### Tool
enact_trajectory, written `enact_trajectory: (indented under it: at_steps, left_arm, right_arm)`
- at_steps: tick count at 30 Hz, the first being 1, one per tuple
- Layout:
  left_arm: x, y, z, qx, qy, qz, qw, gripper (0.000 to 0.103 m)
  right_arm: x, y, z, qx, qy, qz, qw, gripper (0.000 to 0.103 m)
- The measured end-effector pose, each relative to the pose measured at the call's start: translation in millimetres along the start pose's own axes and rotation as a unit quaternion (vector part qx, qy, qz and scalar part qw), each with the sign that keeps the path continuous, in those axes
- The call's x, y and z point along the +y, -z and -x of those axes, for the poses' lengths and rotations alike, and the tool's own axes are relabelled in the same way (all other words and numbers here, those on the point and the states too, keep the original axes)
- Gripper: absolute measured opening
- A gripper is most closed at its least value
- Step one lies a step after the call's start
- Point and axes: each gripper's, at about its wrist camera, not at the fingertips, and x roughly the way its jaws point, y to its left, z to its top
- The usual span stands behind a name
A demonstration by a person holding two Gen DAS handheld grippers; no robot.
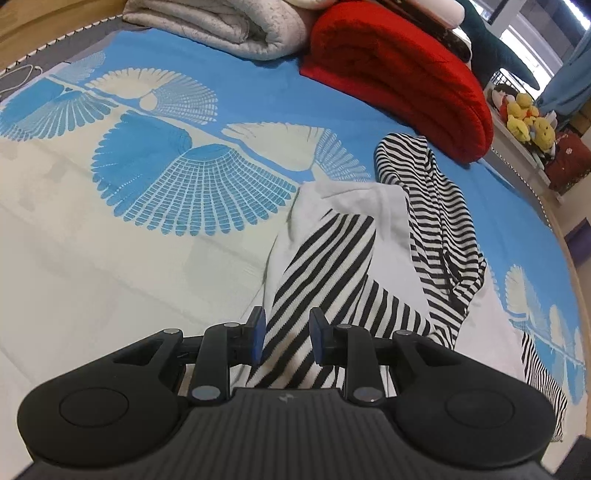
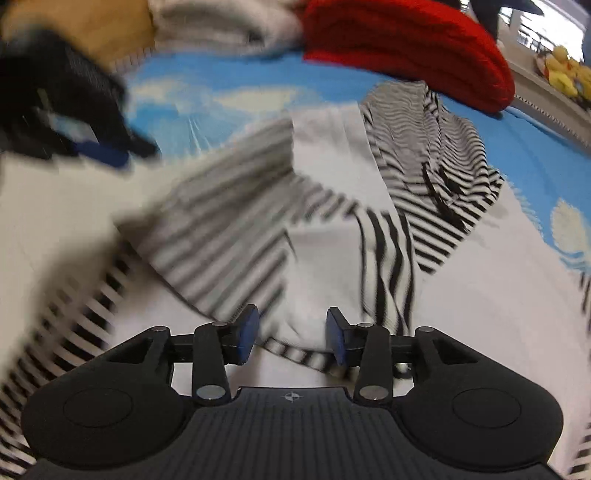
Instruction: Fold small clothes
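Nearest the left camera, the left gripper (image 1: pixel 286 338) stands with its blue pads parted and a striped fold of the garment (image 1: pixel 321 258) running up between them. The cloth lies in the gap, yet the pads do not look pressed onto it, so I judge the jaws spread, not clamped. The right gripper (image 2: pixel 291 339) is likewise parted, its pads either side of a striped hem at the near edge of the same garment (image 2: pixel 325 206). This view is smeared by motion, so whether the hem is touched I cannot tell.

The garment is a black-and-white striped top with plain white panels, lying rumpled on the bedspread (image 1: pixel 110 240) at centre right. It looks like thin knit, so light, limp and stretchy, likely to sag and drag rather than hold any shape. A hem edge or seam, where the layers are doubled, seems the surest hold. A pinch on a loose mid-panel would probably lift one layer only. One sleeve trails off to the near right.

Farther off, the bare bedspread to the left gives room to lay things flat. At the far side a folded red blanket (image 1: pixel 399 74) sits just beyond the top's far end, close enough to crowd a spread sleeve. A grey quilt (image 1: pixel 218 26) lies left of it, and yellow plush toys (image 1: pixel 528 118) sit off the bed at far right.
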Motion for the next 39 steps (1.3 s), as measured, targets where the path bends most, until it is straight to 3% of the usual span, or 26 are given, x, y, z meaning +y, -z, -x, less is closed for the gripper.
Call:
enact_trajectory:
  at_steps: [2, 8, 10, 12, 15, 17, 20, 24, 27, 30, 32, 34, 35, 37, 39]
  left_arm:
    - [0, -3, -1, 0.0, 0.002, 0.002, 1.0, 0.028]
    - [-5, -5, -6, 0.002, 0.005, 0.001, 1.0, 0.028]
    - [-6, -5, -6, 0.0, 0.003, 0.0, 1.0, 0.028]
    - [-4, -6, -5, -0.003, 0.0, -0.001, 1.0, 0.028]
    - [1, -8, -4, -0.008, -0.006, 0.003, 0.9999, 0.028]
    - [3, -8, -4, -0.009, -0.011, 0.001, 0.9999, 0.028]
    - [0, -7, -5, -0.007, -0.013, -0.009, 0.9998, 0.028]
    - [-10, -3, -11, 0.003, -0.007, -0.023, 0.9997, 0.028]
    - [-19, 1, -14, 0.006, 0.001, -0.036, 0.9993, 0.028]
    - [-27, 6, -21, 0.019, 0.005, -0.047, 0.9987, 0.028]
    - [-31, 10, -27, 0.031, 0.009, -0.054, 0.998, 0.028]
    - [-37, 15, -31, 0.04, 0.011, -0.07, 0.9967, 0.028]
    - [-40, 17, -33, 0.044, 0.012, -0.078, 0.9959, 0.028]
    - [-44, 21, -36, 0.052, 0.017, -0.088, 0.9946, 0.028]
    - [-45, 26, -39, 0.057, 0.017, -0.091, 0.994, 0.028]
  right_arm:
    - [0, 3, -9, 0.015, 0.021, 0.012, 1.0, 0.042]
    - [3, 7, -14, 0.014, 0.018, 0.026, 0.999, 0.041]
    - [1, 8, -13, 0.014, 0.009, 0.026, 1.0, 0.011]
    - [-10, 7, -8, 0.004, 0.014, -0.004, 1.0, 0.01]
    - [-40, 2, 16, -0.045, 0.014, -0.089, 0.995, 0.009]
    - [-61, 2, 37, -0.092, 0.022, -0.146, 0.985, 0.009]
    - [-96, 11, 67, -0.163, 0.071, -0.232, 0.956, 0.009]
    - [-148, 39, 78, -0.175, 0.098, -0.364, 0.909, 0.009]
    - [-172, 55, 84, -0.182, 0.114, -0.422, 0.881, 0.009]
    - [-178, 61, 84, -0.172, 0.132, -0.433, 0.875, 0.009]
    - [-190, 68, 68, -0.106, 0.158, -0.457, 0.869, 0.01]
    - [-199, 82, 63, -0.074, 0.184, -0.495, 0.846, 0.012]
    - [-202, 85, 64, -0.073, 0.194, -0.502, 0.84, 0.013]
    - [-202, 81, 70, -0.094, 0.199, -0.488, 0.844, 0.013]
    - [-199, 75, 76, -0.121, 0.176, -0.475, 0.854, 0.015]
